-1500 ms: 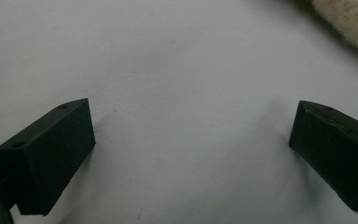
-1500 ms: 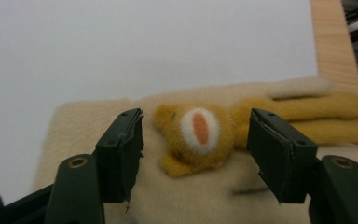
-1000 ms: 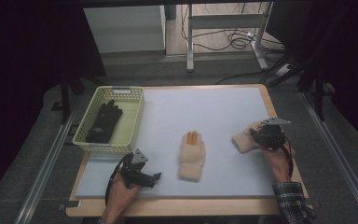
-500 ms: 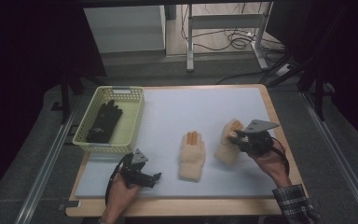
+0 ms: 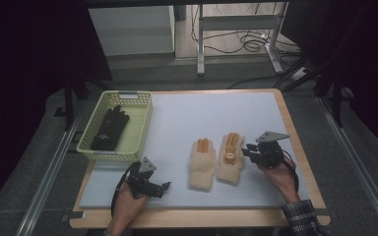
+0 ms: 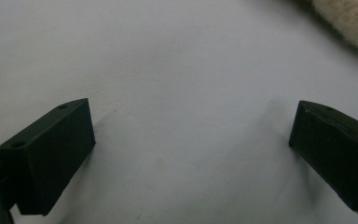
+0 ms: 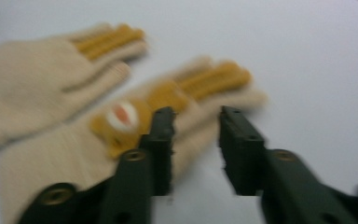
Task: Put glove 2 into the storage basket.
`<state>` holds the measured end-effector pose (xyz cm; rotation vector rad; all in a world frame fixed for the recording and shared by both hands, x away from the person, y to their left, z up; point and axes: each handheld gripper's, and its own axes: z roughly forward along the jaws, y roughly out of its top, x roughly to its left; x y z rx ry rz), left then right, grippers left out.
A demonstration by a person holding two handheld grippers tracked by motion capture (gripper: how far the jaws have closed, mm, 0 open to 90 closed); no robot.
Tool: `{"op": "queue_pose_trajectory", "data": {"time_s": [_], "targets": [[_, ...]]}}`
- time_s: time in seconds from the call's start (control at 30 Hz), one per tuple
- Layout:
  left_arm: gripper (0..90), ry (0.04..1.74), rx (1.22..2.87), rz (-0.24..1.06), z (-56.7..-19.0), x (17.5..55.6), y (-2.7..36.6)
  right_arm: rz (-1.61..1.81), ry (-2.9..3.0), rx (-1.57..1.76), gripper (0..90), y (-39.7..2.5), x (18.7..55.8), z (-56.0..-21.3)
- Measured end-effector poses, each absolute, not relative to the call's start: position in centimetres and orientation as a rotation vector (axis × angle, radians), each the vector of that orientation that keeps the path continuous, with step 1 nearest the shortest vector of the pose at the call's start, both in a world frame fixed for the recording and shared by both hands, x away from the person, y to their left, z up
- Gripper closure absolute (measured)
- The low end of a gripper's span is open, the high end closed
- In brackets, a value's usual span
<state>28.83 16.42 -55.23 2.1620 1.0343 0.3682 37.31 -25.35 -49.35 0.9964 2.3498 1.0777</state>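
Gloves: the bear-patch glove (image 5: 231, 158) lies just beside its twin (image 5: 202, 163), right hand-held gripper (image 7: 196, 140) part-open, seemingly touching it; left hand-held gripper (image 6: 191, 154) wide open, empty.

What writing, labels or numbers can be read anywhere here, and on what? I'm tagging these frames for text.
None can be read.
The right glove carries a round orange and white patch, blurred in the right gripper view, with no legible letters.
The left glove, the black glove, the basket and both grippers show no text.
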Motion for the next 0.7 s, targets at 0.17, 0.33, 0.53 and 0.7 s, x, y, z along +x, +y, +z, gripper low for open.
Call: {"op": "queue_pose_trajectory", "data": {"time_s": [0.17, 0.33, 0.53, 0.7], "targets": [[0.2, 1.034, 2.162, 0.368, -55.2, 28.8, 16.4, 1.032, 2.359, 1.09, 75.7, -26.3, 37.2, -52.0], [0.2, 1.034, 2.162, 0.368, -55.2, 28.8, 16.4, 1.055, 2.35, 1.042, 73.5, -24.6, 37.7, -52.6], [0.2, 1.034, 2.162, 0.368, -55.2, 28.8, 16.4, 1.068, 2.263, 1.057, 69.6, -24.4, 38.6, -50.9], [0.2, 1.034, 2.162, 0.369, -55.2, 28.8, 16.4, 1.033, 2.306, 1.119, 64.0, -24.2, 40.0, -51.8]]}}
